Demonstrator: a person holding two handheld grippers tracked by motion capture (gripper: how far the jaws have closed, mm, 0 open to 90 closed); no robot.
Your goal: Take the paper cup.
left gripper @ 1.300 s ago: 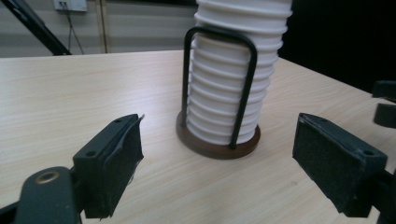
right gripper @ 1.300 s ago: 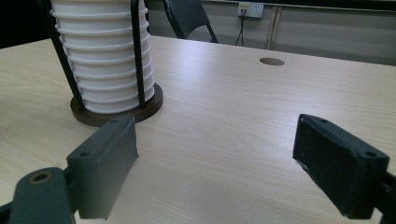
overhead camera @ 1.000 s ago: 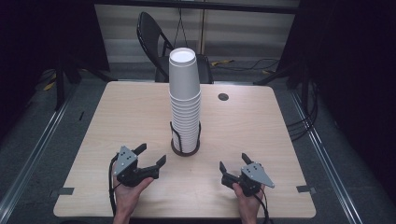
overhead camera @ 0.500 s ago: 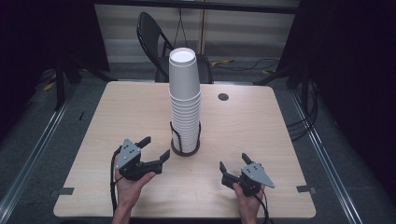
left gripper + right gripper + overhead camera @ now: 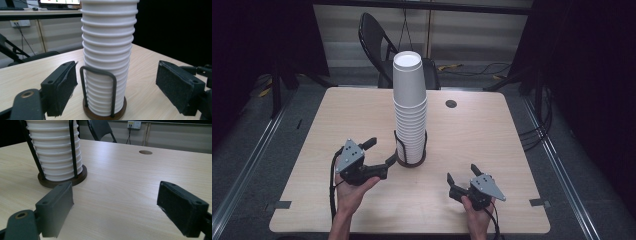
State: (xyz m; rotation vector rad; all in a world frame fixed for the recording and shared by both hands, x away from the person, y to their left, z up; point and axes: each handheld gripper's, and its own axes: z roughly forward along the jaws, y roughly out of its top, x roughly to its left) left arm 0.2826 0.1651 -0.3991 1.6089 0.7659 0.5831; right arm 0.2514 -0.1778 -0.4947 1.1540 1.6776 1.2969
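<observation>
Honestly, both tongs are spread with nothing in them: left tongs (image 5: 379, 154) point at the cups (image 5: 410, 110) just ahead, their jaws closing a little, right tongs (image 5: 462, 176) sit further off. Paper cups are light, crushable and nested tight, so pinch the top rim gently

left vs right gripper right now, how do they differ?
The left gripper is raised off the table, aimed at the cup stack; the right gripper sits low, off to the stack's side. Left's jaws flank the stack's holder; right's frame bare tabletop. Both are open, holding nothing.
</observation>
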